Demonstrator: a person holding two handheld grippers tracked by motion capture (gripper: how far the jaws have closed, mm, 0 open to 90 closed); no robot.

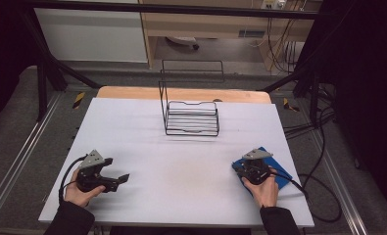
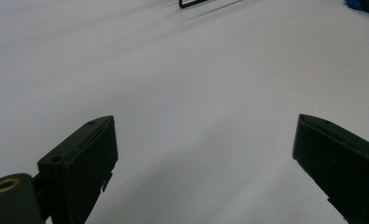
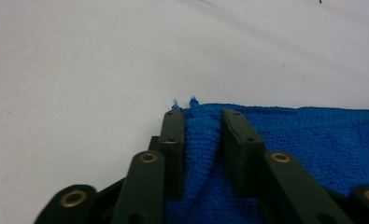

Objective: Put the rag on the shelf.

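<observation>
Between the jaws of your right claw sits a pinched fold at the corner of the blue towel, clamped against the counter. Your left claw stands apart, holding nothing.

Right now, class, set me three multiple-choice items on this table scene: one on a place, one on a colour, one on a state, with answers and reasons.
1. Where does the wire rack stand on the white table?
A. by the left tool
B. toward the far edge, near the middle
C. on the cloth

2. What colour is the cloth?
A. blue
B. red
C. white

3. How does the right tool stand?
A. wide open above the rack
B. lying unheld
C. closed on a pinched fold of the cloth

Answers:
1 B, the high view shows it far and central.
2 A, the right gripper view shows blue terry.
3 C, cloth bunches between its jaws, while the left tool gapes over bare table.
</observation>
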